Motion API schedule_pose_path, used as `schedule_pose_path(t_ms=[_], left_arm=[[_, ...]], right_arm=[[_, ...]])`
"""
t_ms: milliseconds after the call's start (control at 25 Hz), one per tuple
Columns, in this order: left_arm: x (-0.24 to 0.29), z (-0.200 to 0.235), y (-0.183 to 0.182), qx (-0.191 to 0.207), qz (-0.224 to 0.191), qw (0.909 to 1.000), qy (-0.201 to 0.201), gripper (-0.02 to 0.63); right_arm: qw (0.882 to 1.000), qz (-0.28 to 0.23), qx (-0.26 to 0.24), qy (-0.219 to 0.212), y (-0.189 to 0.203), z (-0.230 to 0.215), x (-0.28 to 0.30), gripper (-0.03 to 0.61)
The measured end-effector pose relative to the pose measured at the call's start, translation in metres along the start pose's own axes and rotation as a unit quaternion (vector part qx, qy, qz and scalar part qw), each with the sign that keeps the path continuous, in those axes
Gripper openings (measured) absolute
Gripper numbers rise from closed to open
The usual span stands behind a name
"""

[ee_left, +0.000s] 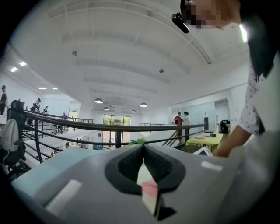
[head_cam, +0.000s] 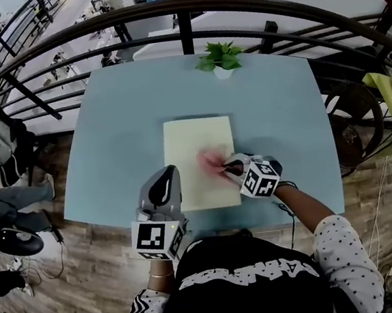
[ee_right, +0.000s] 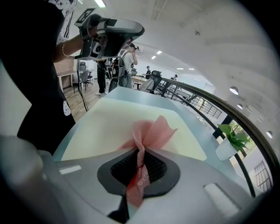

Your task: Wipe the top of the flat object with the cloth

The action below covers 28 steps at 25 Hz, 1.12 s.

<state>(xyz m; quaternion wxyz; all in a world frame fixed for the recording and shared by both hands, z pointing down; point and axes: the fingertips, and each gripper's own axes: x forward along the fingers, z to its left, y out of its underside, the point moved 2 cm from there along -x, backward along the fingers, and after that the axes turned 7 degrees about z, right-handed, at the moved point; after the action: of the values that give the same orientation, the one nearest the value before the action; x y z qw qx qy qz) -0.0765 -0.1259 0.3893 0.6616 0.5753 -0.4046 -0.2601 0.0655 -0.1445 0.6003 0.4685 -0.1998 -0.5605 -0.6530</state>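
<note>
One plant [head_cam: 220, 56] beyond board [head_cam: 191, 145] and cloth [head_cam: 211, 161].

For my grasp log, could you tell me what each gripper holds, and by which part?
The right gripper pinches the pink cloth by a twisted, bunched section; the left gripper is shut on nothing.

The pale blue worktop [head_cam: 275, 105] gives open passage left, right and beyond the cream flat rectangular board [head_cam: 191, 145]. A small green plant in a white pot [head_cam: 221, 60] stands at the far edge, the dark curved metal railing [head_cam: 182, 6] just behind it. The left tongs [head_cam: 165, 182] are held over the board's near left corner; the right tongs [head_cam: 228, 168], clamping the pink mesh cloth [head_cam: 209, 160], occupy its right part
</note>
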Motion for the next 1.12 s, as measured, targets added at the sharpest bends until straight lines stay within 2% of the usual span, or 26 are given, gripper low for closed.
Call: schedule_pose_path(t_ms=[1120], left_arm=[[0.018,-0.025,-0.001,0.004,0.003,0.9990,0.045,0.000]], right_arm=[[0.999,-0.039,0.029,-0.021,-0.004,0.058,-0.022,0.009]])
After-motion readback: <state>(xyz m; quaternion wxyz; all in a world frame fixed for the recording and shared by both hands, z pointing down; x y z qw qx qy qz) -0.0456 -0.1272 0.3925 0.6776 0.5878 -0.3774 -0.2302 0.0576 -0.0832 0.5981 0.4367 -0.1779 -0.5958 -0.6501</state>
